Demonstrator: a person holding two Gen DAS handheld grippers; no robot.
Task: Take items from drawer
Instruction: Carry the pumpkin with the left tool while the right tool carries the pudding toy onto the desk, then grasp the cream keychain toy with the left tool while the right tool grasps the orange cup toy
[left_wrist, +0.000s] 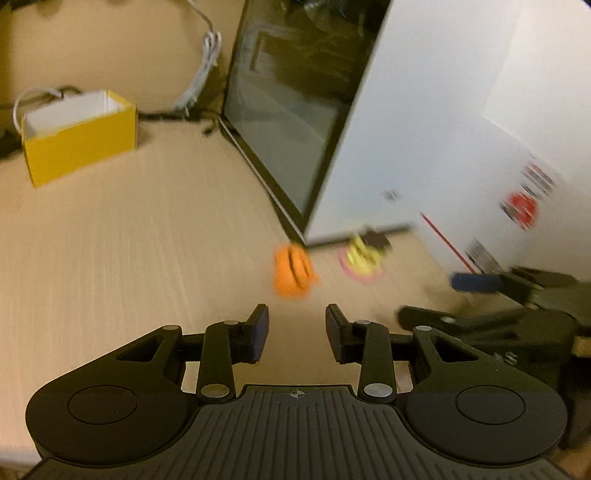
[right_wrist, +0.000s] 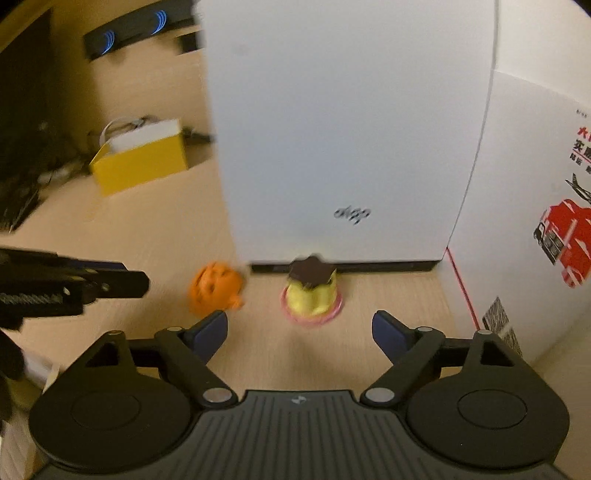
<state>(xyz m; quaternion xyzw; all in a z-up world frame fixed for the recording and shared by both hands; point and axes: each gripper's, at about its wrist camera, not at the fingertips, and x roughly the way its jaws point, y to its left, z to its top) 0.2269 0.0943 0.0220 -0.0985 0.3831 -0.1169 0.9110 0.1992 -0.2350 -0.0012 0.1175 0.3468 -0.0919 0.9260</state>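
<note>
Black left gripper (left_wrist: 297, 334) nearest the left wrist camera, blue-padded jaws parted a moderate way, nothing between them, only bare wooden tabletop (left_wrist: 110, 258) under the gap; right gripper (right_wrist: 300, 334) in its own view spread wide, jaws empty too, hanging over the same table. Just past the left gripper's tips: orange toy (left_wrist: 293, 271) lying on the table, blurred, shape hard to read, looks like a small pumpkin with dark grooves. Beside it, on the right gripper's side, yellow toy (right_wrist: 312, 297) with dark brown top, sitting on a pink disc, roughly centred ahead of the right jaws, not touched by either pad. Both toys lie on the tabletop, apart from each other, right at the foot of a tall white box (right_wrist: 332, 129). Second white box with red truck print (right_wrist: 535, 221) stands against it on the right. Further back left: yellow paper bag (left_wrist: 79, 144), white cable (left_wrist: 201, 70), dark screen (left_wrist: 295, 110) beside the white box. No drawer can be made out
</note>
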